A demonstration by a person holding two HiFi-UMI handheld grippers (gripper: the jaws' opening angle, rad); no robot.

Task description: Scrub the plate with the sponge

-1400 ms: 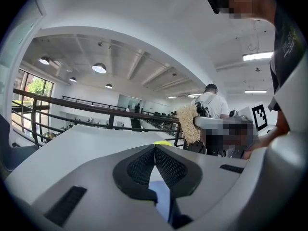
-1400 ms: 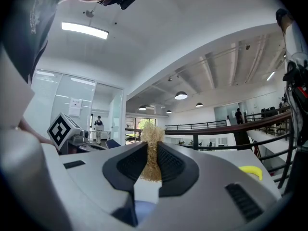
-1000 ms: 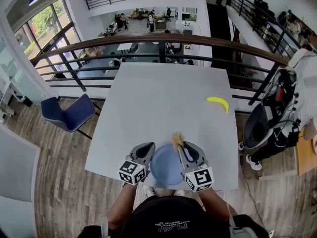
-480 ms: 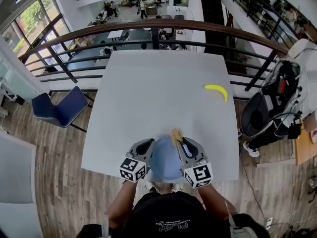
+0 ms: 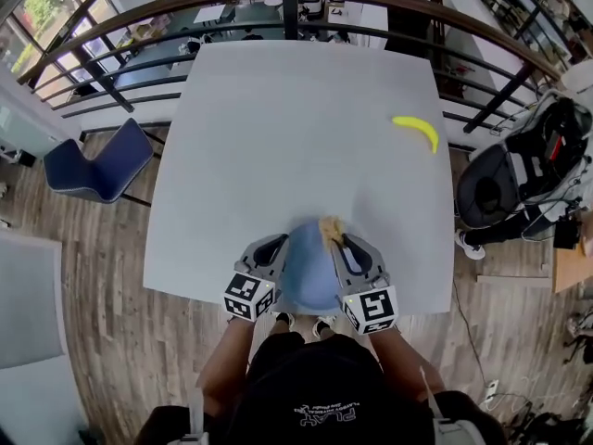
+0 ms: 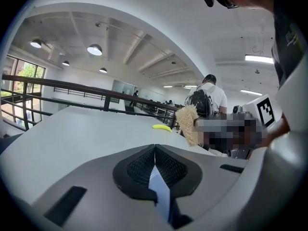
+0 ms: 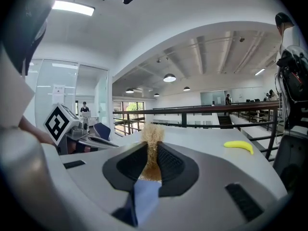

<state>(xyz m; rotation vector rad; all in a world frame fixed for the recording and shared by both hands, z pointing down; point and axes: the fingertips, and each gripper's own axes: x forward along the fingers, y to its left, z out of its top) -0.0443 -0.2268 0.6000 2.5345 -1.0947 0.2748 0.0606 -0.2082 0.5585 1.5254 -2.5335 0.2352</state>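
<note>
Your left gripper (image 5: pixel 275 247) had its jaws pressed together on the rim of the blue plate (image 5: pixel 310 276), with a thin edge of it nipped between the pads. Your right gripper (image 5: pixel 339 243) pinched the tan sponge (image 5: pixel 329 227), whose fibres stood out past the jaw tips at the plate's upper right edge. The plate sat low in the middle of the head view, between the two grippers and over the near edge of the table (image 5: pixel 278 109). Whether it rested on the table I could not tell.

To scrub well, I judge you needed a firm left pinch so the plate could not twist. You also needed the sponge's free end pressed flat on the plate's face and swept across it, not dabbed at the rim.

A banana (image 5: pixel 417 130) lay well apart toward the table's right edge. A blue chair (image 5: pixel 93 165) stood off the table at the left and a dark bag (image 5: pixel 519 179) at the right. None of these lay between sponge and plate.
</note>
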